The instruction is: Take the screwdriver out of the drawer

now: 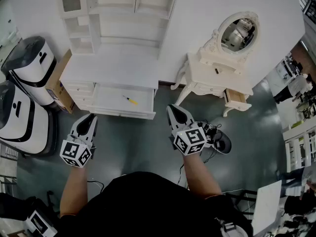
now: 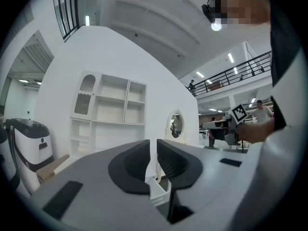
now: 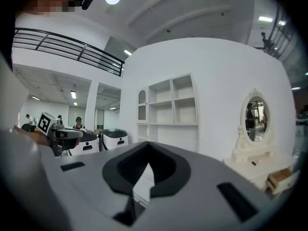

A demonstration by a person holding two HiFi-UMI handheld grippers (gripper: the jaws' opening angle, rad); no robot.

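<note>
Well, since the screwdriver (image 1: 130, 100) lies loose toward the right end of the open drawer (image 1: 106, 95), the nearer right gripper (image 1: 171, 108), fingers together, should spread them and come down across the handle, while the left gripper (image 1: 91, 117), fingers barely apart, waits aside.

Screwdriver (image 1: 130, 100) in open drawer (image 1: 123, 114) of desk (image 1: 111, 68), dressing table (image 1: 217, 75) right of it, machines (image 1: 29, 68) left

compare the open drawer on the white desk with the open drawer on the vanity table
The desk drawer is wide and shallow; the vanity drawer is small and narrow. The desk drawer is white inside; the vanity drawer shows tan wood. A yellow-handled screwdriver lies in the desk drawer; nothing shows in the vanity drawer. Both are pulled open.
</note>
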